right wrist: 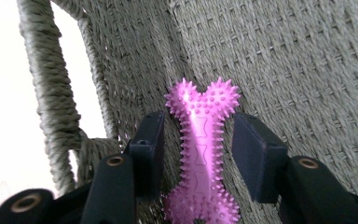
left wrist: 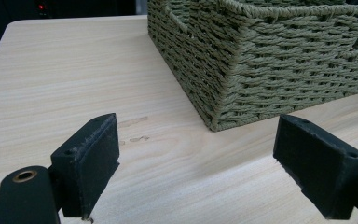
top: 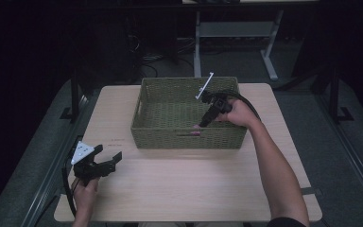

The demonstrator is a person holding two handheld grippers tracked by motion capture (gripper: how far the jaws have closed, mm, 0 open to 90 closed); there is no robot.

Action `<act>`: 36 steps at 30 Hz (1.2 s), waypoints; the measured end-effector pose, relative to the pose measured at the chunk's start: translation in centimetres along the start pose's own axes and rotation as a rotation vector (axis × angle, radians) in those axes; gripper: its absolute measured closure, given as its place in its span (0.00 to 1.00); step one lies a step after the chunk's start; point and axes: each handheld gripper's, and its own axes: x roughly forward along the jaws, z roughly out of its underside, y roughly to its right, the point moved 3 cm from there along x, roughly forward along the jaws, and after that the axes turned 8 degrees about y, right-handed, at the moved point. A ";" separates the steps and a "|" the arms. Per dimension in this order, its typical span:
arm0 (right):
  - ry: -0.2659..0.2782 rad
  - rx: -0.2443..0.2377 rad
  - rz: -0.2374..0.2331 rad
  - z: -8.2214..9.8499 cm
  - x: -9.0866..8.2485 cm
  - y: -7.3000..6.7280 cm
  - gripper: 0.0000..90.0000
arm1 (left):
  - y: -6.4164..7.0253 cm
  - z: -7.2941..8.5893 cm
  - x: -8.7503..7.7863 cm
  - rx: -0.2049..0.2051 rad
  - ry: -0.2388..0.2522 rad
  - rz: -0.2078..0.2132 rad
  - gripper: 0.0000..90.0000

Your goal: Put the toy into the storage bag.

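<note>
My right claw (top: pixel 203 120) reaches down into the basket (top: pixel 144 106), jaws apart on either side of a pink spiky bone toy (right wrist: pixel 203 149) lying on the woven bottom near the front wall; I cannot tell if the pads touch it. My left claw (top: pixel 108 158) rests wide and empty over the surface (top: pixel 189 184), well apart from the basket, near the front left corner. The surface is pale wood grain, bare apart from faint marks (left wrist: pixel 139 138). Around it the room is dark, with a grey desk frame (top: pixel 234 33) and cables on the floor behind.
</note>
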 end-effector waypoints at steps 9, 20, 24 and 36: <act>0.010 0.010 0.012 -0.1 -0.6 -0.2 0.53 | 0.0 0.0 -0.1 -0.001 0.002 0.000 0.15; 0.027 0.011 0.031 -0.2 -1.4 -0.6 0.50 | 0.0 0.0 -0.1 0.001 0.002 0.001 0.15; 0.039 0.006 0.035 -0.3 -1.8 -0.9 0.49 | 0.0 0.0 0.0 0.003 0.000 0.001 0.15; 0.073 0.005 0.055 -0.3 -3.6 -1.7 0.45 | 0.1 0.0 0.0 0.009 -0.001 0.004 0.15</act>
